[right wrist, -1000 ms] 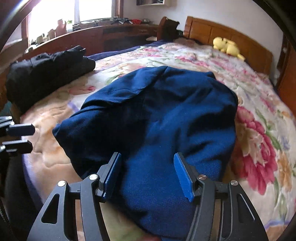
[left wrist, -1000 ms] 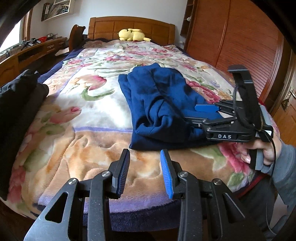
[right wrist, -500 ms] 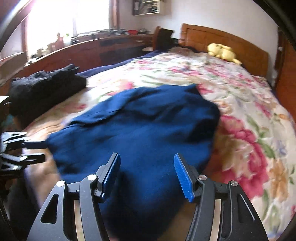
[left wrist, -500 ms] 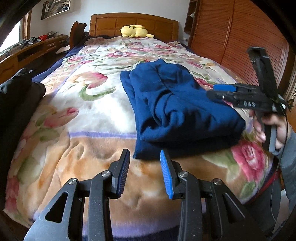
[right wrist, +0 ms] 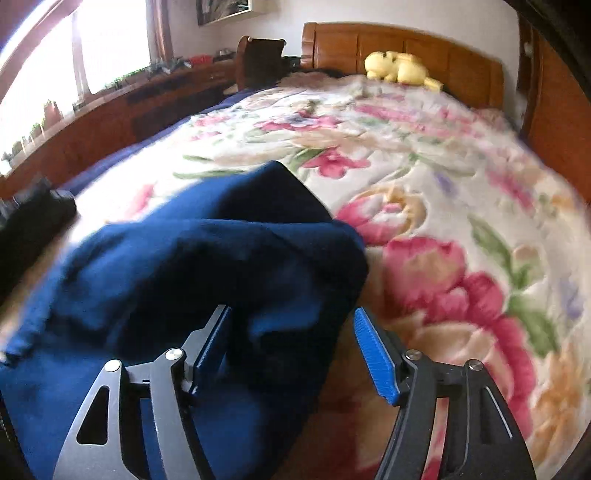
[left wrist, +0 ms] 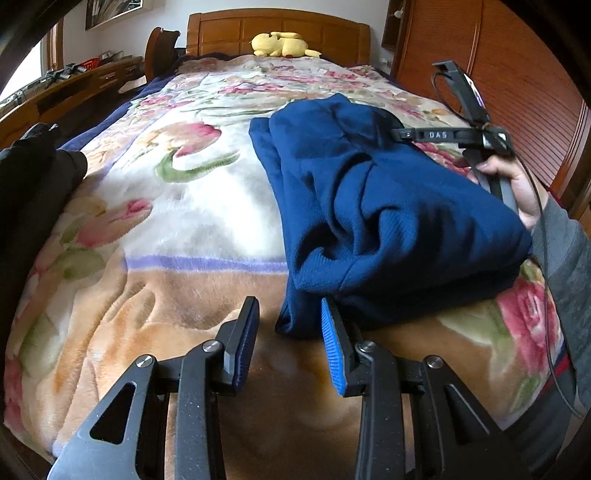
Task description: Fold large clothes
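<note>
The right gripper (right wrist: 291, 354) has swung off the sweater (left wrist: 369, 206) toward the bed's (left wrist: 166, 206) right edge, jaws opening, empty. The left gripper (left wrist: 290, 332) hangs narrow and empty by the sweater's near corner. It looks folded, though rumpled.

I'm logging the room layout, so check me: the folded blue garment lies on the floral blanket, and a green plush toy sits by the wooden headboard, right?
Not quite: the plush toy is yellow, not green, as the left wrist view shows. The rest stands: the folded blue garment lies on the floral blanket, and the toy sits by the wooden headboard.
</note>
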`<control>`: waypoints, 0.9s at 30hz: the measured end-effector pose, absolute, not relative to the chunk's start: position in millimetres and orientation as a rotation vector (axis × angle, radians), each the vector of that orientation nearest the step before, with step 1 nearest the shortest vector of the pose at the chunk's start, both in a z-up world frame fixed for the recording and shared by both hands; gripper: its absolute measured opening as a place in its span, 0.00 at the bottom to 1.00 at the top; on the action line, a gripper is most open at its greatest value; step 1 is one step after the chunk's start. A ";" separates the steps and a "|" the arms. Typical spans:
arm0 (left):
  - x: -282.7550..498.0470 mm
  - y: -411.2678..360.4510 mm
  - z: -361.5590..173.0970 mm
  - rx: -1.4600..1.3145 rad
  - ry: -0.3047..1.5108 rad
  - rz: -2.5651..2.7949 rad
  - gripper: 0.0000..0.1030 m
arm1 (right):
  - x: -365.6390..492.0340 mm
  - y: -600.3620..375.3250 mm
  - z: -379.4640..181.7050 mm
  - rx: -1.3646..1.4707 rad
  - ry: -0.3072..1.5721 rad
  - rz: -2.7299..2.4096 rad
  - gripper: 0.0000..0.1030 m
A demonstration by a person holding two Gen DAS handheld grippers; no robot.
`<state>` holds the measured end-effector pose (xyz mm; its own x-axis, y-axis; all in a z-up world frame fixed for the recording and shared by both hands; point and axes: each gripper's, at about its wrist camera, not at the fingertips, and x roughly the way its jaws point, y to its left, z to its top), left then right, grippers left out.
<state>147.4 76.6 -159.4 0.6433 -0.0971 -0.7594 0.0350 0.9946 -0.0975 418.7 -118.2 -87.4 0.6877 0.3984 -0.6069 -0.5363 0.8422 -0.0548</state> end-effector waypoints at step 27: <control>156.8 54.3 -151.5 0.007 0.906 -0.077 0.35 | 460.4 -130.6 -123.6 0.007 0.759 0.651 0.95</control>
<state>156.8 54.3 -151.5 0.6146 -0.0638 -0.7862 0.0700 0.9972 -0.0261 460.4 -130.6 -123.6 0.5402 0.5505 -0.6365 -0.5452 0.8051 0.2335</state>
